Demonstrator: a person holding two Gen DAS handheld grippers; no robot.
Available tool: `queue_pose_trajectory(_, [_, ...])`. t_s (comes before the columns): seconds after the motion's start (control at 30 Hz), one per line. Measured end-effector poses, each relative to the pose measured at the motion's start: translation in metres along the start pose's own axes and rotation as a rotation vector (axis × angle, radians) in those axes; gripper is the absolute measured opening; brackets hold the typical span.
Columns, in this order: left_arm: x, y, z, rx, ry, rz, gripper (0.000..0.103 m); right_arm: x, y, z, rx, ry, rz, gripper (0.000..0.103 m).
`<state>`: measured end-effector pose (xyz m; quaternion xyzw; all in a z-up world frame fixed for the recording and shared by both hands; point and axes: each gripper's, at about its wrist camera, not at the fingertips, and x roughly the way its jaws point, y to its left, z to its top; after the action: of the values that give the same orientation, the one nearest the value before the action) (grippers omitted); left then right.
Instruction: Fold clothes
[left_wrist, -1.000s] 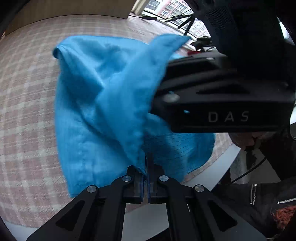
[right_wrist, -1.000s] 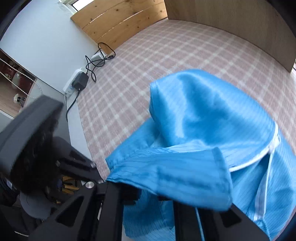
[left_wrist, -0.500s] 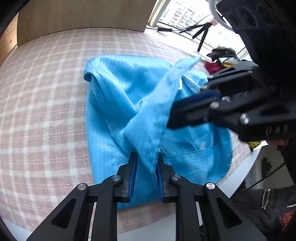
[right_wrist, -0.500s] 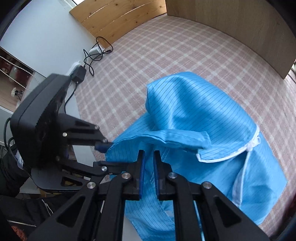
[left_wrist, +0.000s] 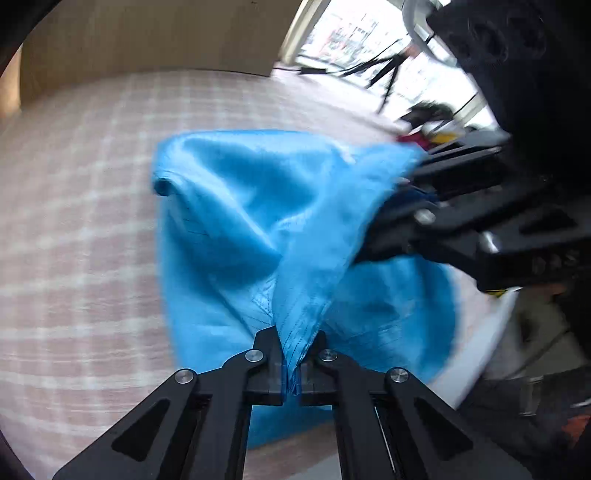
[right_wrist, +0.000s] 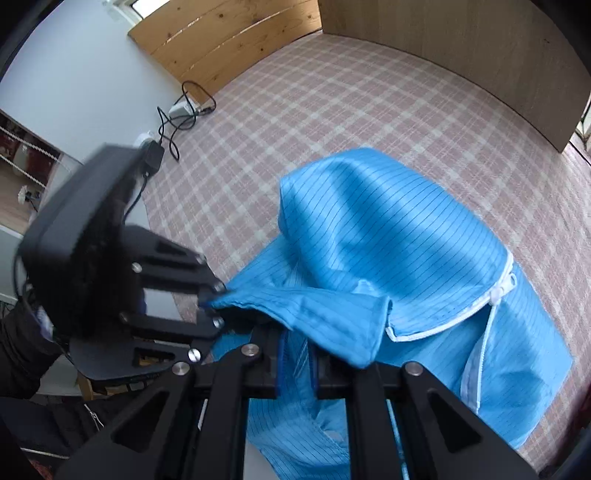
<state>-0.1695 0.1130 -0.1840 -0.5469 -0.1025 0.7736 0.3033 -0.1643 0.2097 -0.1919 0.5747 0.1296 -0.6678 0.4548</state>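
Item one, checked pink-and-white cloth: covered the whole work surface; wooden panels stood along its far edge; a black cable and plug lay at its far left corner.

Item two, left gripper: black, two-fingered; its fingers were drawn close together, pinching a bunched fold of cloth between them; seen from the right wrist view it sat at the left, with a corner of fabric nipped at its tips.

Item three, blue garment: thin, pin-striped, with white trim at the neck opening; most of it lay heaped on the checked cloth near the front edge; one band of it was lifted off the surface and stretched between the two grippers.

Item four, right gripper: black, same pattern; fingers slightly apart, with blue fabric passing through the gap and draped over the right finger; whether they actually pressed the cloth could not be told; in the left wrist view it entered from the right, blurred, touching the raised fold.

Containers: the views showed only loose, blurred items in red, yellow and black at the far right.
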Motion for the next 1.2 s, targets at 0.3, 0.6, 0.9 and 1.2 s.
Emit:
queue_pose_trajectory(0.3, [0.003, 0.012, -0.015, -0.087, -0.053, -0.226, 0.001, 0.031, -0.014, 0.017, 0.038, 0.006, -0.027, 0.011])
queue_pose_trajectory(0.6, [0.001, 0.057, -0.018, -0.304, -0.134, -0.365, 0.019, 0.009, -0.049, -0.007, 0.22, -0.106, 0.003, 0.014])
queue_pose_trajectory(0.9, [-0.035, 0.029, 0.007, -0.056, -0.009, 0.031, 0.023, -0.048, -0.037, -0.113, 0.248, -0.152, -0.134, 0.033])
queue_pose_trajectory(1.2, [-0.011, -0.032, 0.03, 0.21, 0.169, 0.295, 0.033, -0.083, -0.027, -0.173, 0.507, -0.258, -0.229, 0.033])
